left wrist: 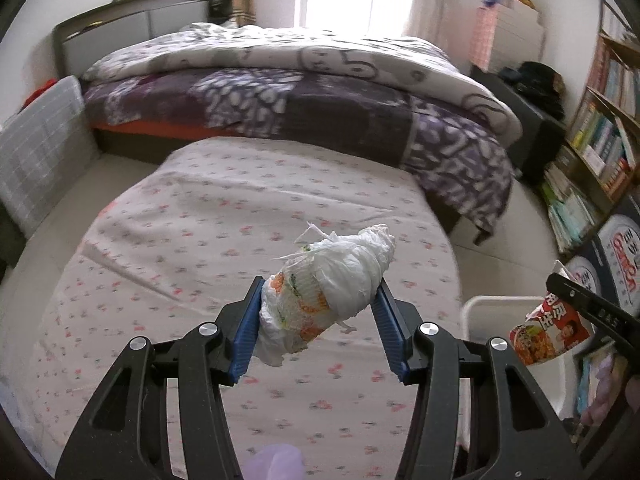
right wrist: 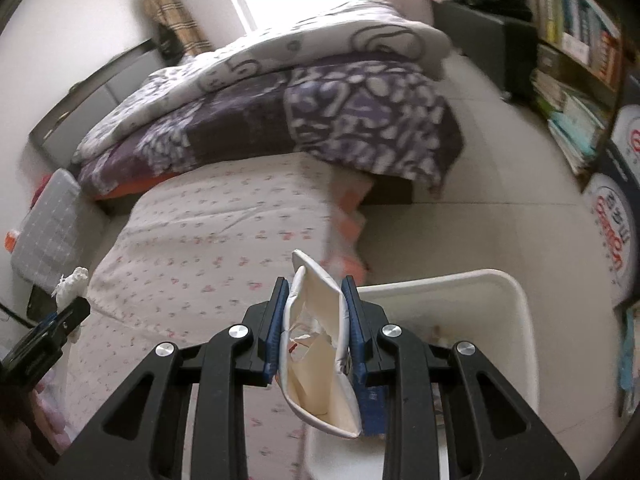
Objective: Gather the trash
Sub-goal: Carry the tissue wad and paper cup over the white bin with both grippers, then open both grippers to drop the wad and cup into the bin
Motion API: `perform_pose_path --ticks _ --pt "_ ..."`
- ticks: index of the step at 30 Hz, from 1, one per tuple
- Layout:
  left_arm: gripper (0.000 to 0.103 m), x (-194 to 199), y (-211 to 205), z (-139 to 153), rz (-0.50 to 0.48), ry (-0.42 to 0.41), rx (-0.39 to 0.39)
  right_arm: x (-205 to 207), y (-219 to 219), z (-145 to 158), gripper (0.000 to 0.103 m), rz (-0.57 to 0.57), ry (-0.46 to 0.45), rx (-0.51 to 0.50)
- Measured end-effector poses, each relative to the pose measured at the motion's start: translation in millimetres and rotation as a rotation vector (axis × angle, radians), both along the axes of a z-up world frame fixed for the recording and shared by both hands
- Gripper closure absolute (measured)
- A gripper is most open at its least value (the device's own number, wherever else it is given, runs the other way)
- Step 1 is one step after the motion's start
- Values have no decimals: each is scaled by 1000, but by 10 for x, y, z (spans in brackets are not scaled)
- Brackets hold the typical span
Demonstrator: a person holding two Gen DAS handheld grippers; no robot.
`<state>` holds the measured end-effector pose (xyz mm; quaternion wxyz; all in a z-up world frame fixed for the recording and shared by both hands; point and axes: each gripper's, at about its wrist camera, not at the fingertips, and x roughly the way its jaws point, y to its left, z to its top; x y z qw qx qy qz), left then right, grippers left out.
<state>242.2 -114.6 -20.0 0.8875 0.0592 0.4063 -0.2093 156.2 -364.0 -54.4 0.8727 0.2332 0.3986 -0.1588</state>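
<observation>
My left gripper is shut on a rolled-up white diaper with orange and green print, held above the flowered bed sheet. My right gripper is shut on a crushed instant noodle cup, squeezed flat with its white inside facing me. That cup's red printed side shows at the right of the left wrist view, over a white bin. In the right wrist view the white bin lies just below and right of the cup. The diaper's tip shows at far left there.
A purple and white quilt is piled at the far end of the bed. A bookshelf and printed cartons stand at the right. A grey checked cushion leans at the left. Pale floor tiles lie beside the bed.
</observation>
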Motion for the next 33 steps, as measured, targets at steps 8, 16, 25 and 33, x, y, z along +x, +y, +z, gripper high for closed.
perform_pose_path --ticks 8,16,25,33 --pt "53 -251 -555 -61 -125 22 -2 -309 -399 -5 68 -100 24 -3" --pt "53 -506 -1005 -139 -239 50 -1 -595 -792 106 34 -243 -6 -20" --pt "52 -757 -1415 -239 -342 89 0 -772 -1037 275 27 -326 -45 -54" --pt "49 -958 -1730 -312 -418 116 -9 -892 -1171 374 24 -379 -76 -74"
